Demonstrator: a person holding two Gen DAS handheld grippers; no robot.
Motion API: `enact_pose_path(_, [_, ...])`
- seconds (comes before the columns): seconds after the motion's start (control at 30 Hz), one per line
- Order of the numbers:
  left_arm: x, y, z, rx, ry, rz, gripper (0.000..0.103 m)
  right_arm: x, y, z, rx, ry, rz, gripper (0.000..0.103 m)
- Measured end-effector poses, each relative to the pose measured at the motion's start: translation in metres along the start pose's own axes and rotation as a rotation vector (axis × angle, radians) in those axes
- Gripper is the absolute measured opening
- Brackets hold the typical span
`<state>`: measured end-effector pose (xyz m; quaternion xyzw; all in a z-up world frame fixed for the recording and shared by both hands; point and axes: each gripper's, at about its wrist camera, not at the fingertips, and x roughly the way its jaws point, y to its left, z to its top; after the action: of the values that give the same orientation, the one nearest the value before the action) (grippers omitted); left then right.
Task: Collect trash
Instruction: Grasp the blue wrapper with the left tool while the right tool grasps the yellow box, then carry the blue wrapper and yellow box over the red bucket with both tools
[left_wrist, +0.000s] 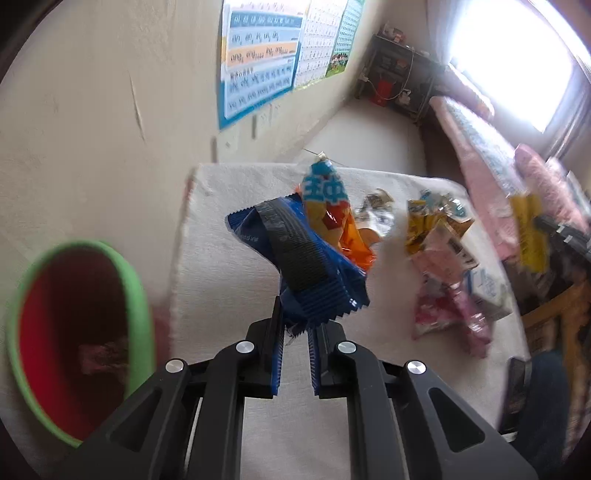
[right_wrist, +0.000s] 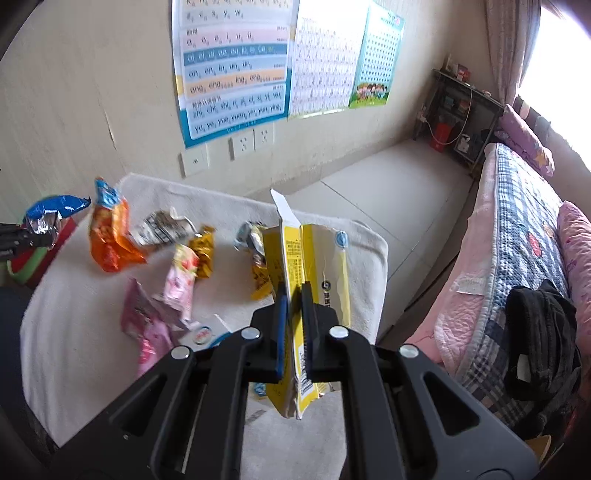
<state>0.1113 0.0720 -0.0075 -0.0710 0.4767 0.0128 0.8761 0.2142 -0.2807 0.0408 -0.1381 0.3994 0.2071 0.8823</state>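
Two hand-held grippers lift litter off a towel-covered counter (right_wrist: 343, 236) in a bedroom. The left gripper (left_wrist: 295, 332) has its jaws pinched on the crimped tail of a blue snack wrapper (left_wrist: 314, 280), which stands up and away from the jaws, long axis leaning toward the far wall. A green-rimmed red bin (left_wrist: 133, 295) waits just off the counter's left edge, mouth tilted toward the camera. The right gripper (right_wrist: 293, 325) has its jaws closed on a flattened yellow carton (right_wrist: 317, 266), held on edge above the counter's right end, long axis running from the jaws up toward the wall, torn flap topmost. An orange packet (right_wrist: 110, 236), pink wrappers (right_wrist: 147, 325) and other scraps remain on the towel. The sound move looks to be swinging the blue wrapper squarely over the bin's mouth before loosening the jaws, since so light a wrapper may flutter wide.
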Motion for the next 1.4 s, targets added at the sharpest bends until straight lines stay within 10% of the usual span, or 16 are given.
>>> enact_pose_path(0.63, [-0.068,0.008,-0.020,-0.039,-0.088,-0.078,0.009,-0.047,0.061,0.006,0.023,-0.088,0.092,0.008])
enact_pose_path(1.4, [-0.112,0.095,-0.048,-0.169,-0.143,0.012,0.009,-0.028,0.207,0.048,-0.076,-0.100,0.285,0.008])
